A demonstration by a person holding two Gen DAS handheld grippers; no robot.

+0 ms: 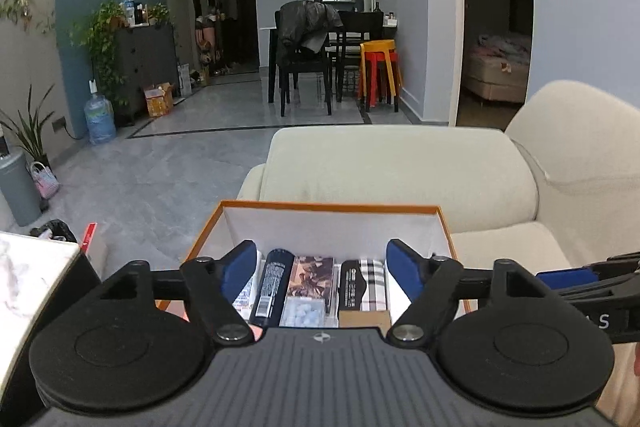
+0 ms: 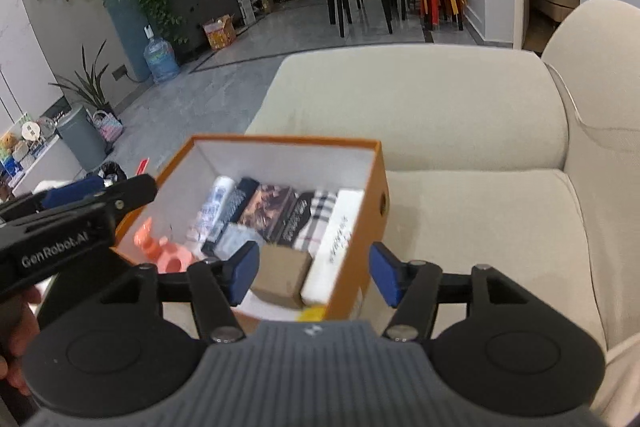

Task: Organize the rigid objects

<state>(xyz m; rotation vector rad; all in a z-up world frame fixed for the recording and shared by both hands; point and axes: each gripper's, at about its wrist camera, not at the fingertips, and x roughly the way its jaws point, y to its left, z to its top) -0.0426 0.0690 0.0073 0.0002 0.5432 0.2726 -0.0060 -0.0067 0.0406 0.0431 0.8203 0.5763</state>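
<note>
both grippers open over the orange box

while i hold both tools above the sofa (image 2: 460, 115), the orange box (image 2: 360, 227) sits just ahead of and below them, on the cream cushion. my left gripper (image 1: 322, 269) has its blue pads spread wide with nothing between them; straight beyond its fingertips i see a row of packed things: a dark tube (image 1: 272, 281), a brown printed box (image 1: 312, 275), a black packet (image 1: 350, 283) and a plaid box (image 1: 374, 283), side by side. my right gripper (image 2: 316, 273) is also spread and holding nothing. between its fingers, lower in the box, lies a small cardboard box (image 2: 280, 277), with a long white box (image 2: 336, 247) just to its right. a pink plastic piece (image 2: 168, 247) rests to the left of the fingertips, inside the box's near left corner.
</note>
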